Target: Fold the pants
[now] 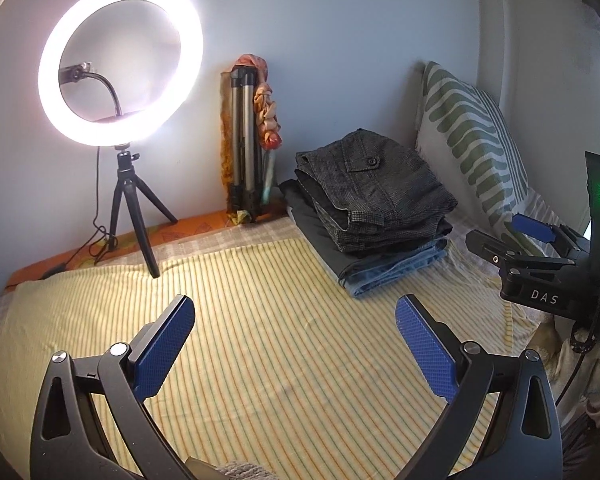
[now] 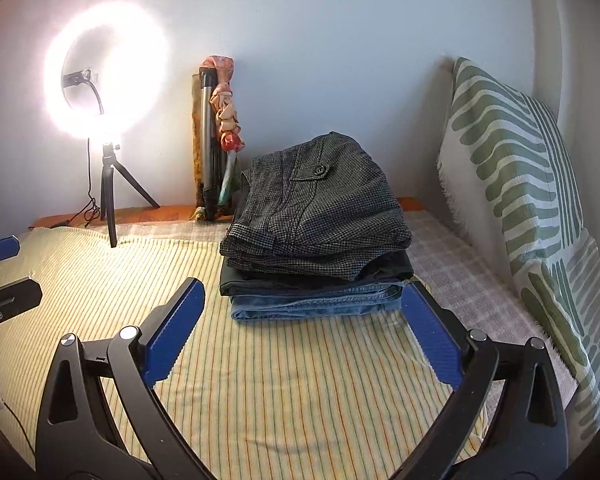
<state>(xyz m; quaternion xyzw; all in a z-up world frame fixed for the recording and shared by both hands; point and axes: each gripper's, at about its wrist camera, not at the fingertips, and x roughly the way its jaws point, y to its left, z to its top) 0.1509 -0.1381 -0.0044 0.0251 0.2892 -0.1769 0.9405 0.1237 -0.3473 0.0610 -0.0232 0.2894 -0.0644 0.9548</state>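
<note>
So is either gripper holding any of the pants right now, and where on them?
Nothing is held. The left gripper and right gripper are both open over the striped sheet, clear of the stack of folded pants.

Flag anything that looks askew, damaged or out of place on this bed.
Nothing is damaged or spilled. The stack of folded pants is slightly uneven: the grey checked pair on top sits skewed over the jeans beneath. Both grippers hover empty, jaws open.

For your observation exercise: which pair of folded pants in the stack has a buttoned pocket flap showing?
The grey houndstooth pants on top; the blue jeans at the bottom and the dark pair between show no button.
</note>
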